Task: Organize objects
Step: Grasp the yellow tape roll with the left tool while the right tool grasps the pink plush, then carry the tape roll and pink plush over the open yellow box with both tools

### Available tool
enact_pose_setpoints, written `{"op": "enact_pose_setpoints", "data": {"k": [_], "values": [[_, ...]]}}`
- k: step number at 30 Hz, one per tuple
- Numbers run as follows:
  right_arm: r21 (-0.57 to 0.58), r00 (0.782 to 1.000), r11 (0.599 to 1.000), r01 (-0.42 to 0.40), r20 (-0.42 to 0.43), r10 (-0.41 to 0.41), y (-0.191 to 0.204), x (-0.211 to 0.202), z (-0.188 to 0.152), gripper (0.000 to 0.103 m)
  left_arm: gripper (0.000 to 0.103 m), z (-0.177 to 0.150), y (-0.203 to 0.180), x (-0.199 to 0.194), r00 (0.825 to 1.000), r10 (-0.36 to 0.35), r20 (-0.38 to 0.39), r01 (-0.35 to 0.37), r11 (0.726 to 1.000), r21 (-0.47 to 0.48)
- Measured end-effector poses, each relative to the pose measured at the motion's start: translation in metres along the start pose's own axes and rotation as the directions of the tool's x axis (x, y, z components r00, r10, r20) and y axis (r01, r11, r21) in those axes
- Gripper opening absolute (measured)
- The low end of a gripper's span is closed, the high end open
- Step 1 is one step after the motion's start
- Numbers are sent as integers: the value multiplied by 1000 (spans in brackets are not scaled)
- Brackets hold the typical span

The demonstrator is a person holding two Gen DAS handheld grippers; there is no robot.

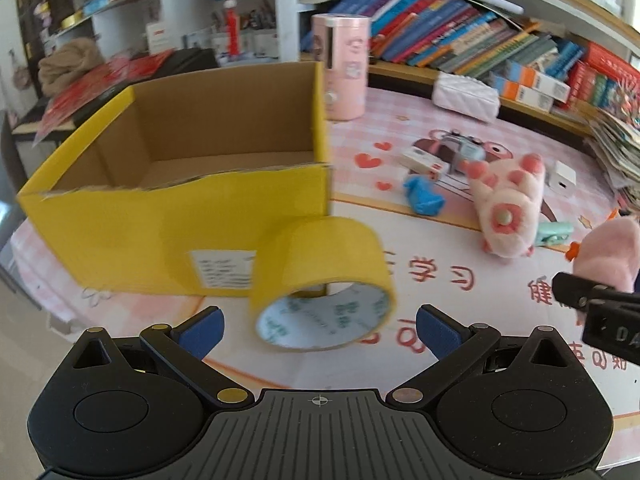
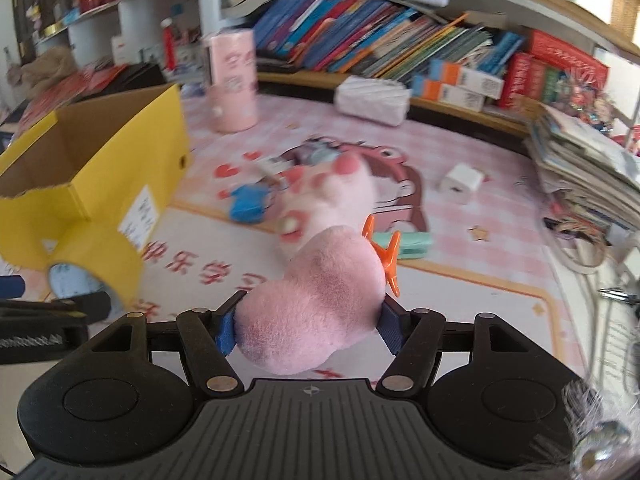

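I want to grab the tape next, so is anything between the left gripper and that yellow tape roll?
Nothing visible. The yellow tape roll lies just ahead of the open left gripper, beside the yellow box.

table mat (image 1: 520, 264) reads "学习"

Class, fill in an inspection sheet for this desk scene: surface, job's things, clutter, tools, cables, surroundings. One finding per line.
Surface: pink checked cartoon mat with hearts and red characters.
Job's things: open yellow box, nothing visible inside; yellow tape roll in front of it; pink plush toy; paw-shaped plush.
Clutter: blue clip, mint clip, white charger cube, pink canister, white quilted pouch.
Tools: left tool open, empty, facing the tape; right tool shut on the pink plush toy.
Cables: nothing clearly seen.
Surroundings: bookshelves, magazine stack.
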State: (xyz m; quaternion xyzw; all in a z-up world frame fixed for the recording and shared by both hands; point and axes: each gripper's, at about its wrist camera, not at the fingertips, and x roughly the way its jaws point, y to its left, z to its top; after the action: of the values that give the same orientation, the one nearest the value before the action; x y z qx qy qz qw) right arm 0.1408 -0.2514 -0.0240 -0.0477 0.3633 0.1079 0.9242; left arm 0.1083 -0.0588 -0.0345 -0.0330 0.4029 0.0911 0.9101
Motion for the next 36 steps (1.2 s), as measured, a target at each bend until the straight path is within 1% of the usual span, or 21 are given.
{"op": "enact_pose_setpoints", "data": {"k": [5,7,9,14,21,23,24,25,26,30,36], "values": [[8,1000,1000,21,13,-21,-14,-5,-2,64,103,0,-12,8,1000,24,4,-24,1000,2],[5,1000,1000,23,13,-23,-18,-5,-3,64,103,0,-14,11,999,44,7,-44,999,0],[0,1000,1000,19,11,-19,-20,-4,-3,64,103,0,-16,14,998,61,13,-62,998,7],[-18,1000,1000,2,9,-2,-20,-1,-3,64,103,1,-18,21,997,79,12,-79,997,15],[-30,1000,999,-19,-1,19,-21,7,0,64,102,3,-11,36,994,113,-12,-113,994,-5],[-33,1000,999,-25,-7,25,-20,10,1,64,100,4,-10,40,993,115,-14,-115,993,-5],[-34,1000,999,-28,-8,28,-20,11,1,64,92,4,-9,42,993,115,-14,-115,993,-7],[-36,999,999,-31,-9,31,-19,11,1,64,87,4,-9,43,994,104,-19,-104,995,-8],[-39,999,999,-33,-8,33,-19,11,2,64,86,5,-8,44,995,93,-23,-93,996,-11],[-37,999,999,-35,-6,35,-19,12,2,64,85,5,-6,39,998,59,-20,-59,998,-16],[-21,999,999,-45,-15,44,-13,11,2,64,85,8,-1,12,999,-5,45,6,1000,-17]]}}
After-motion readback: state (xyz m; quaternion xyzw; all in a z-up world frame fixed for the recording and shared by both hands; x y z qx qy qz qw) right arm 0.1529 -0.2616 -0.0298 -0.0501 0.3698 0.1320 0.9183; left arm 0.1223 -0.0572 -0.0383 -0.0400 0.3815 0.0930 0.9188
